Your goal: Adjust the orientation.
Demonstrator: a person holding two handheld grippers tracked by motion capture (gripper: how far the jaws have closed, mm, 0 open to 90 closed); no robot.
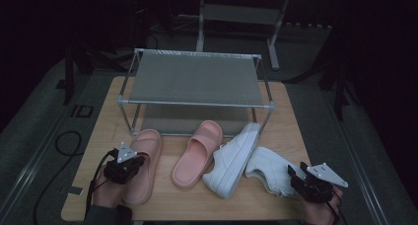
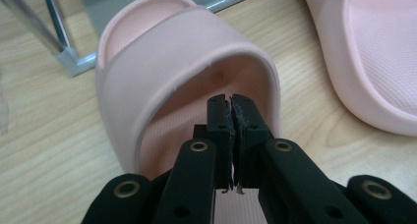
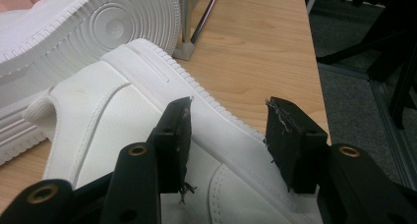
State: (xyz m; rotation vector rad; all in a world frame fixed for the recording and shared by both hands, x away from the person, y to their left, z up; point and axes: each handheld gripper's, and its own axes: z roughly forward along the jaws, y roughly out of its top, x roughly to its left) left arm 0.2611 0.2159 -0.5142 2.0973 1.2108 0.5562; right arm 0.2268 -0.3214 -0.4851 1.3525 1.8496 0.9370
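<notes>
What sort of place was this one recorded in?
Probably a lab or studio set up as a home entryway: a wooden table on grey carpet, a metal shoe rack, and dark equipment stands behind.

One overhead, two close claw-mounted views

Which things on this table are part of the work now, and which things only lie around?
In use:
- left gripper, shut, over the left pink slipper
- right gripper, open, over the near white sneaker
- shoe rack, probably where the shoes go

Lying about for now:
- second pink slipper
- second white sneaker, tipped on its side
</notes>
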